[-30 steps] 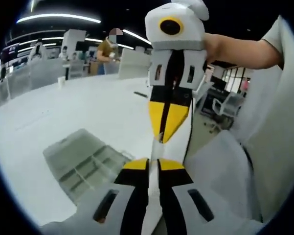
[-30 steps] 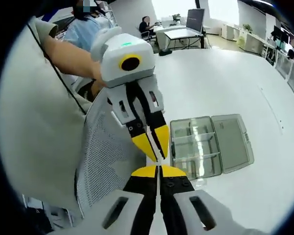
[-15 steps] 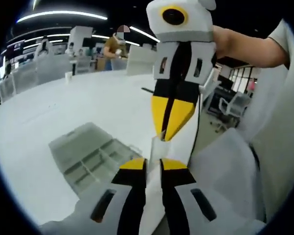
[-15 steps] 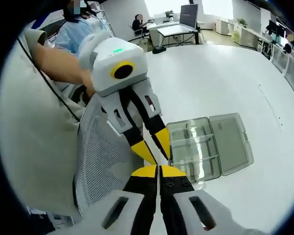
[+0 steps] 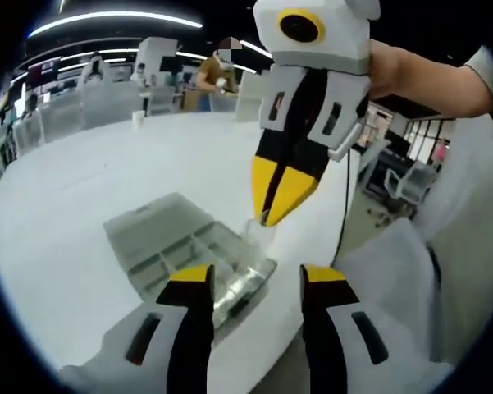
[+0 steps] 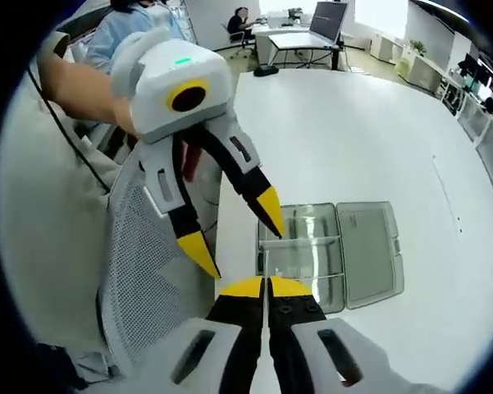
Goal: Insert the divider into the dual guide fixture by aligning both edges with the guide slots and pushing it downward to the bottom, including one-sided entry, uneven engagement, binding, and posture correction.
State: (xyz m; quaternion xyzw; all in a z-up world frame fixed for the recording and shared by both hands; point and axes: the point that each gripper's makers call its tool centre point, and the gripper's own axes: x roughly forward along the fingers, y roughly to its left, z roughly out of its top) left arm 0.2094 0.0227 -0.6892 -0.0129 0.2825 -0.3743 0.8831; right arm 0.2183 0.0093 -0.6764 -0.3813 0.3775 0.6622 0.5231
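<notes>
A thin clear divider (image 5: 258,233) hangs just below the yellow tips of my right gripper (image 5: 271,215), which comes down from the top of the left gripper view and is shut on it. My left gripper (image 5: 256,277) stands open beneath it, jaws wide apart on either side of the divider and not touching it. In the right gripper view my right gripper (image 6: 265,284) is shut with the divider (image 6: 263,261) edge-on above its tips, and the left gripper (image 6: 238,236) is spread open. The clear compartment box (image 6: 336,254), lid laid flat, lies on the white table (image 5: 82,189).
The box (image 5: 176,246) sits near the table's edge. A grey mesh chair back (image 6: 143,263) stands beside that edge under the grippers. A person's forearm (image 5: 426,78) holds the right gripper. Other people, desks and a monitor (image 6: 328,16) stand far behind.
My left gripper has opened and let go of the divider, its jaws now wide apart. The right gripper stays shut on the divider. Both views have shifted slightly toward the box.
</notes>
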